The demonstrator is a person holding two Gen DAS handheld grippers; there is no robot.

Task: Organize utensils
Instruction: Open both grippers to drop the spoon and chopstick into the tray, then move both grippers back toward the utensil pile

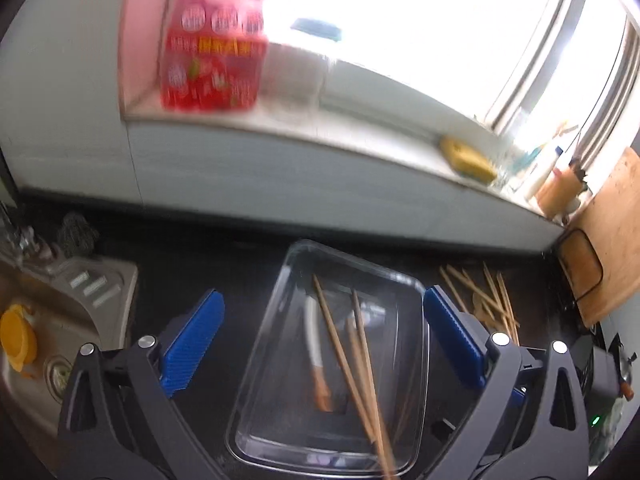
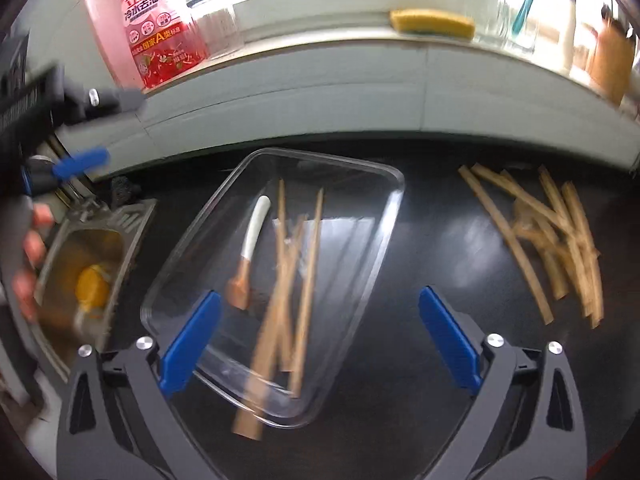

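A clear glass tray point(image 1: 416, 292) point(image 2: 396, 184) lies on the dark counter. Inside it are several wooden chopsticks point(image 1: 348, 356) point(image 2: 296, 280) and a small spoon with a white handle and wooden bowl point(image 1: 316, 356) point(image 2: 252, 240). A loose pile of more chopsticks point(image 1: 488, 296) point(image 2: 552, 236) lies on the counter right of the tray. My left gripper point(image 1: 324, 344) is open and empty above the tray. My right gripper point(image 2: 320, 344) is open and empty over the tray's near right edge. The left gripper also shows at the left of the right wrist view point(image 2: 72, 128), blurred.
A steel sink point(image 1: 76, 300) point(image 2: 96, 248) with a yellow item point(image 1: 18, 338) point(image 2: 93, 286) is to the left. On the windowsill stand a red detergent bottle point(image 1: 216, 52) point(image 2: 160, 40), a jar point(image 2: 212, 20) and a yellow sponge point(image 1: 468, 160) point(image 2: 432, 22). A wooden board point(image 1: 612, 236) leans at the right.
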